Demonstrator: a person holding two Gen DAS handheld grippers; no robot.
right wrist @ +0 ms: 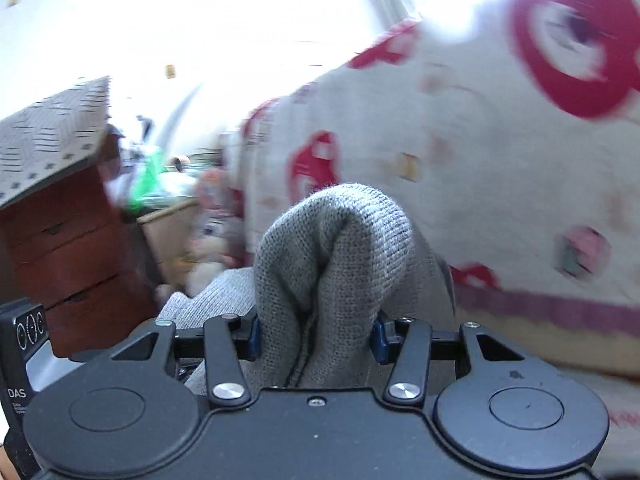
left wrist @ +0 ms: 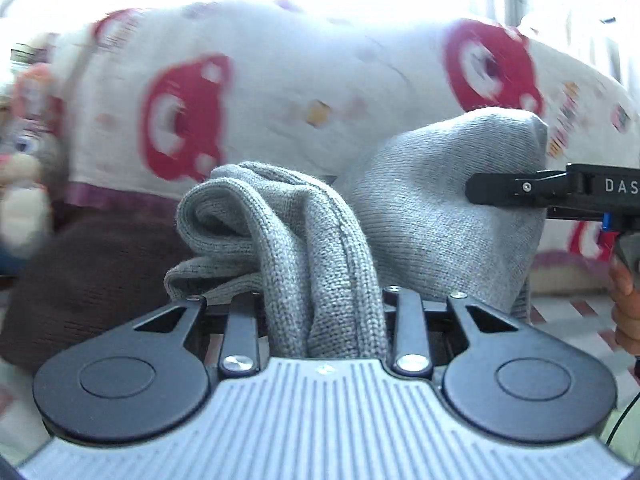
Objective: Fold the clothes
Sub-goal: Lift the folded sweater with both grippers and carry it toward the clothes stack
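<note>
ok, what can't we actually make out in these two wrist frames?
- Left gripper fingertips: left wrist view, buried in the grey knit.
- Right gripper fingertips: right wrist view, knit bunched between the blue pads.
- Garment type and fold progress: both views show only bunched folds.
- Blanket print: motion-blurred.
- Window area: blown out white.
- Clutter beside the drawers: blurred, unidentifiable.

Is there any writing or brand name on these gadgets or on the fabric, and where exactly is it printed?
"DAS": white letters on the black body of the right claw, cut off at the picture's edge in the left wrist view.
"DAS": white letters on the black side plate at the left edge of the right wrist view; the tiny lines beneath and the three round symbols above are too small to read.
The grey knitted garment shows no text.
</note>
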